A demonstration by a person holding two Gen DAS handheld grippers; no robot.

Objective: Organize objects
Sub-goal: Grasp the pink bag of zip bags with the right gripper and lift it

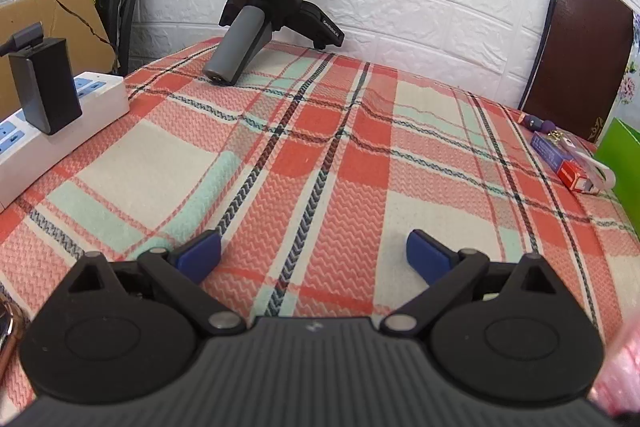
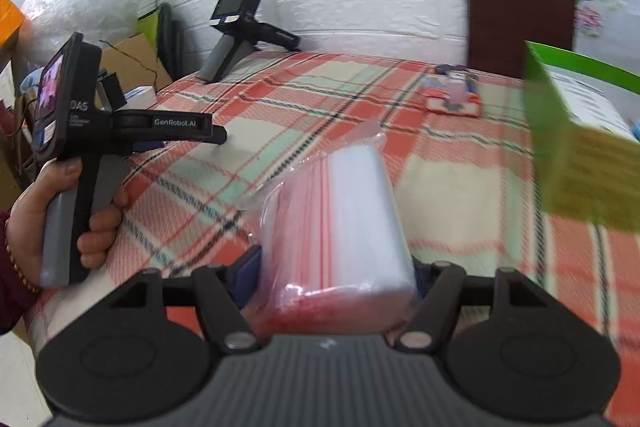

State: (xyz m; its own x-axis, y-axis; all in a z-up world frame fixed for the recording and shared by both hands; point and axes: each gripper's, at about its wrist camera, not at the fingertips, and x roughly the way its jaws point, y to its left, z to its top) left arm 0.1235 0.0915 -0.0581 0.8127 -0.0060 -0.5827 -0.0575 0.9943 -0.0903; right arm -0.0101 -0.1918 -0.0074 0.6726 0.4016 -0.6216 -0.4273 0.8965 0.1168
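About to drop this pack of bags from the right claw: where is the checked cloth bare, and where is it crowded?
Bare: the cloth's middle, between the spare handheld unit at the wall, the power strip on one edge and the small packets on the other. Crowded: the packets' edge beside the green box. The right claw grips the pack of bags.

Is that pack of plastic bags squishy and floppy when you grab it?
Probably squishy: the pack of plastic bags sits between the right gripper jaws, bulging. Its loose clear wrapper looks crinkly, likely slippery. It seems light, mostly thin film.
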